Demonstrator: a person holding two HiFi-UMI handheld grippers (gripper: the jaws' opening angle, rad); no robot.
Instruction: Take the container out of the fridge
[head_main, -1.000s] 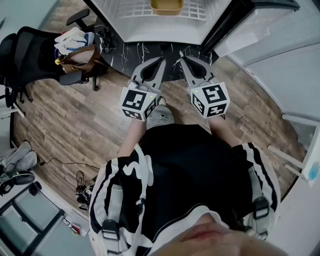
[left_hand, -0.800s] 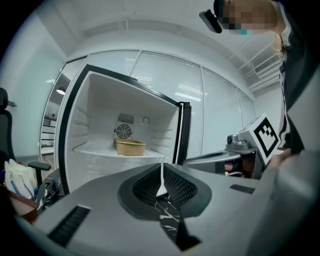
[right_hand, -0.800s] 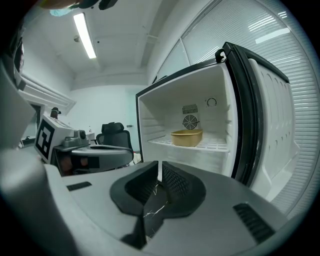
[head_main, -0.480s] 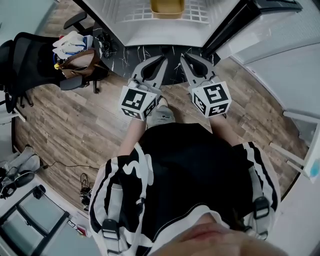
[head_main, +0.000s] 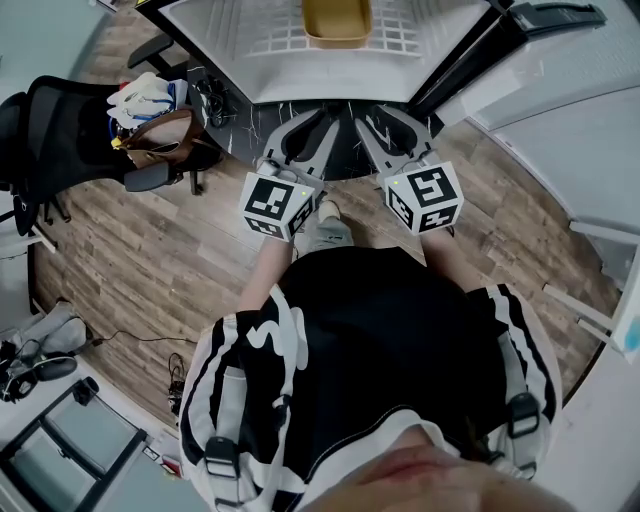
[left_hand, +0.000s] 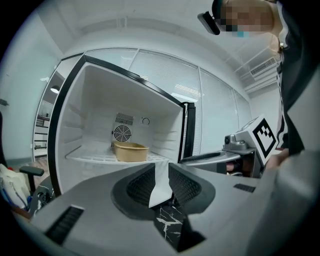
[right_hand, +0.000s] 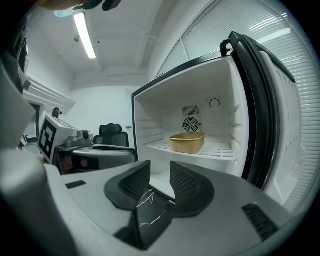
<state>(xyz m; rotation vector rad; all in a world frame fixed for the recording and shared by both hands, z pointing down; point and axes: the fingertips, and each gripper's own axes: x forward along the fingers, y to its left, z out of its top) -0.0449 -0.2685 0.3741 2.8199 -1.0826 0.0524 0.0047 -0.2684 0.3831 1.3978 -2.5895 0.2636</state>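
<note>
Container (head_main: 336, 22), a tan open-topped one, sits alone on the wire shelf (head_main: 260, 35) of the open fridge (right_hand: 150, 120) — straight ahead of the person and higher than the jaws in both gripper views. Left gripper (head_main: 305, 135) and right gripper (head_main: 385, 125) hang abreast outside the opening, well apart from the container, which lies approx. centred betw. them; neither is clearly nearer. Both sets of jaws are opening, nothing between them. Container's long axis can't be told — likely next: reach fwd and up.
</note>
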